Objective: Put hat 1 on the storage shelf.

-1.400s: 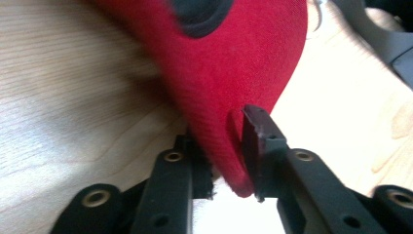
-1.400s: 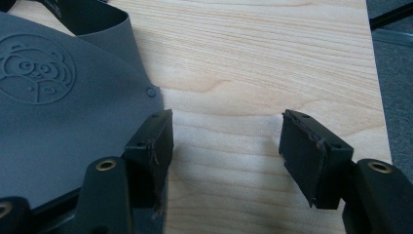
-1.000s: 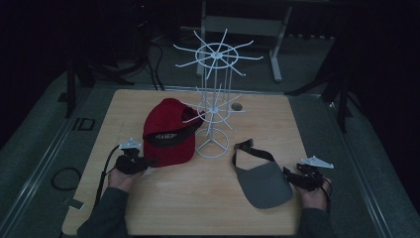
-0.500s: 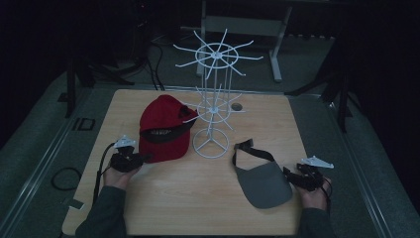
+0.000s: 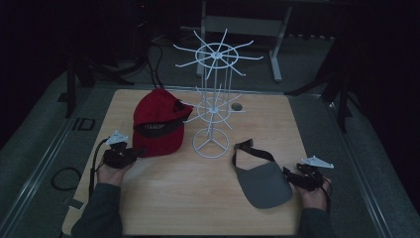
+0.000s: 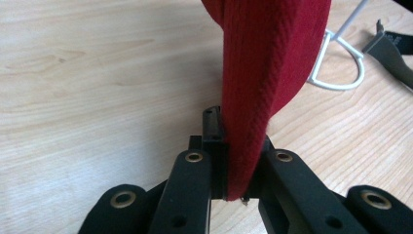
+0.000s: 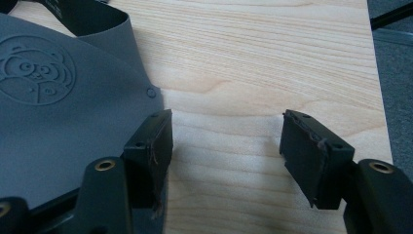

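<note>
Red twill fills our left hand-held gripper (image 6: pixel 229 190): its jaws are clenched on the brim of the cap (image 5: pixel 157 124), which is tipped up off the table (image 5: pixel 198 198) at its left side. We judge we are mid-lift, carrying the cap toward the rack (image 5: pixel 213 99). Next we need to raise it above the lower spokes and settle it on a prong without nudging the base. Our right hand-held gripper (image 7: pixel 226 156) rests released by the visor (image 5: pixel 262 181), near the right edge. Bare wood lies between us and the rack; beyond it, the far edge is close.
</note>
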`<state>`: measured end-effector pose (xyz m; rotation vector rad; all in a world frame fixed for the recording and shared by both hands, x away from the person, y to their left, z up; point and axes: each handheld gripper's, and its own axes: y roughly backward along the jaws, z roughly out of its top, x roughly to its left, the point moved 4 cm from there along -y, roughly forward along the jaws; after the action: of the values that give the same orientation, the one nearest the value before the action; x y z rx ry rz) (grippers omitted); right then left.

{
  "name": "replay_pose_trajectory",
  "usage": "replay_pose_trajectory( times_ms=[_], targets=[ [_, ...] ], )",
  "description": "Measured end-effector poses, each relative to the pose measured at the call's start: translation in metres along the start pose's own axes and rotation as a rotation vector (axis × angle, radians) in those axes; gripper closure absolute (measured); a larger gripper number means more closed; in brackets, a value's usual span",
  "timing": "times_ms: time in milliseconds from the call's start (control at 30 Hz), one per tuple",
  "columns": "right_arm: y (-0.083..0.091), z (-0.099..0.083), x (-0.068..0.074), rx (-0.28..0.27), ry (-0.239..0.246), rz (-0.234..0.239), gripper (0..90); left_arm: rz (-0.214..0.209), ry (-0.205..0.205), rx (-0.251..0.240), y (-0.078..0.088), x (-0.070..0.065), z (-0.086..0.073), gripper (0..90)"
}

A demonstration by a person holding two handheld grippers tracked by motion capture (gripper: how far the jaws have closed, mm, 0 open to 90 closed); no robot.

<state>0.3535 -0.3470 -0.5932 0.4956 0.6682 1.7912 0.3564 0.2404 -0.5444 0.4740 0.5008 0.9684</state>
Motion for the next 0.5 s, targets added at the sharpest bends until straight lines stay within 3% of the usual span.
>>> replay_pose_trajectory(
  times_ms=[500],
  targets=[
    [0.0,0.0,0.0,0.0,0.0,0.001,36.4,0.035,-0.003,-0.053,0.017,0.004,0.015,85.9]
  ],
)
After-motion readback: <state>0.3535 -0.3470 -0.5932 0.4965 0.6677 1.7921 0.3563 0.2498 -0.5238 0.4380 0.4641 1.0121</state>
